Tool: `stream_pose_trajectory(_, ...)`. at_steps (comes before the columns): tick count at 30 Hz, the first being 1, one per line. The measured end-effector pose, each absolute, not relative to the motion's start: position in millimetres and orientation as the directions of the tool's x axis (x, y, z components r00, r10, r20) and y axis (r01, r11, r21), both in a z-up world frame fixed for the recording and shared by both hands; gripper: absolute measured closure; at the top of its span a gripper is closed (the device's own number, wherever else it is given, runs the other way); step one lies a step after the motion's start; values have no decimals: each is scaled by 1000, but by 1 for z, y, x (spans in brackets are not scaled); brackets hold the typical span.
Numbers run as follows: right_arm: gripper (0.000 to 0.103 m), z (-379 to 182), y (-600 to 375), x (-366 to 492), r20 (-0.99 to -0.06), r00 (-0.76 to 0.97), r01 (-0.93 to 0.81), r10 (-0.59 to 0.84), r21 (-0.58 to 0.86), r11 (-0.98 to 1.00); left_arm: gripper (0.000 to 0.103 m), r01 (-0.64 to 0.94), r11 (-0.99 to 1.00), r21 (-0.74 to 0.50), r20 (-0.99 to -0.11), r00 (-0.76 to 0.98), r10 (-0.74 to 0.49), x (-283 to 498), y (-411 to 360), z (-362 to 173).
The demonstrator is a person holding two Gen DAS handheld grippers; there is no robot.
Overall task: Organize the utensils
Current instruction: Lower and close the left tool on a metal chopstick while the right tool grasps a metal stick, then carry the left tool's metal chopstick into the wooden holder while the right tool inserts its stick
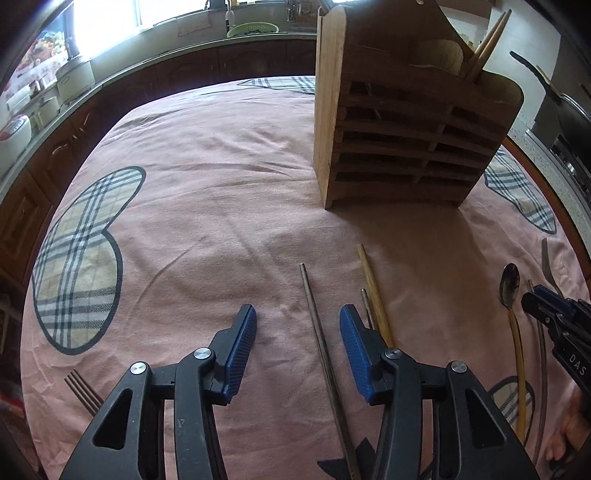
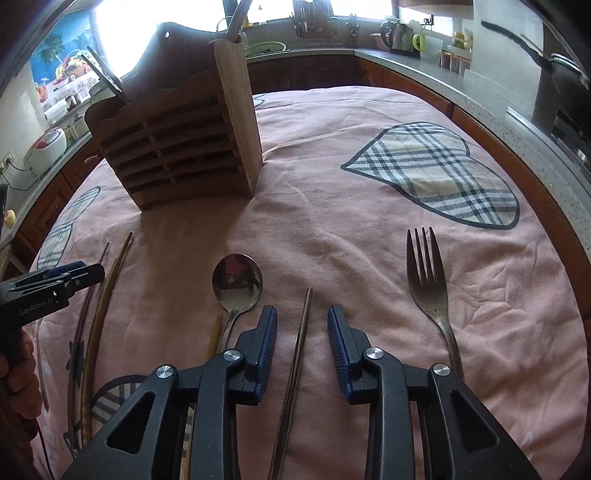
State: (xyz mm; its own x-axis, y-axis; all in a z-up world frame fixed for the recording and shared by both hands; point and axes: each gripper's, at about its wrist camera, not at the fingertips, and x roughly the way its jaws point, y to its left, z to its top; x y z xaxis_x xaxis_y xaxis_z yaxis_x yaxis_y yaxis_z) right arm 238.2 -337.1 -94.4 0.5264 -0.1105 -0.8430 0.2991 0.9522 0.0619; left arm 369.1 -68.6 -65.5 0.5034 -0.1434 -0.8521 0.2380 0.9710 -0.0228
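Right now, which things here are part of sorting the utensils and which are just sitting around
Part of the job:
wooden utensil holder
spoon
fork
metal chopstick
wooden chopstick
second fork

Just lying about:
kettle
rice cooker
green colander
frying pan

Brown fork [image 1: 84, 393] handle hidden behind left tool [image 1: 298, 334].

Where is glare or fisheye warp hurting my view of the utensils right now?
Left wrist view: the window is blown out, the wooden holder leans with the warp, and the spoon sits squeezed at the edge. Right wrist view: windows glare, the holder's front is in shadow, but the fork is sharp.
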Motion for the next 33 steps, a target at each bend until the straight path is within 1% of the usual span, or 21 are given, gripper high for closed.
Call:
stream_pose_trajectory(1, 84, -95, -336, 238, -842, 527, 299, -121, 51, 953, 57, 239, 971, -17, -849, 509, -140, 370, -70, -66)
stream_pose_trajectory(3, 91, -95, -336, 238, -839, 528, 301, -132, 40, 953, 65, 246, 969, 1, -841, 524, -132, 368, -74, -67)
stream_pose_trajectory(4, 96, -95, -337, 238, -838, 529, 303, -134, 39, 952, 74, 252, 968, 5, -838, 530, -134, 368, -76, -67)
stream_pose_trajectory(5, 96, -94, -337, 238, -837, 530, 304, -133, 41, 952, 87, 259, 966, 0, -836, 530, -142, 368, -78, -68)
stream_pose_trajectory(6, 96, -94, -337, 238, -836, 532, 305, -130, 46, 951, 95, 264, 965, -8, -837, 527, -151, 366, -79, -67)
stream_pose_trajectory(7, 97, -93, -338, 237, -836, 536, 306, -123, 57, 950, 97, 267, 964, -18, -838, 522, -160, 366, -79, -68)
stream_pose_trajectory(11, 99, -86, -339, 234, -824, 561, 302, -75, 119, 946, 98, 264, 960, -88, -830, 513, -218, 360, -69, -61)
stream_pose_trajectory(15, 99, -66, -338, 225, -795, 605, 287, -36, 176, 942, 99, 262, 952, -157, -799, 533, -279, 345, -52, -39)
stream_pose_trajectory(24, 99, -12, -333, 204, -710, 704, 241, 9, 251, 937, 99, 269, 937, -224, -708, 615, -346, 292, -19, 20)
stream_pose_trajectory(33, 99, 34, -322, 187, -631, 776, 197, 15, 264, 944, 100, 289, 922, -259, -645, 659, -388, 252, 5, 57)
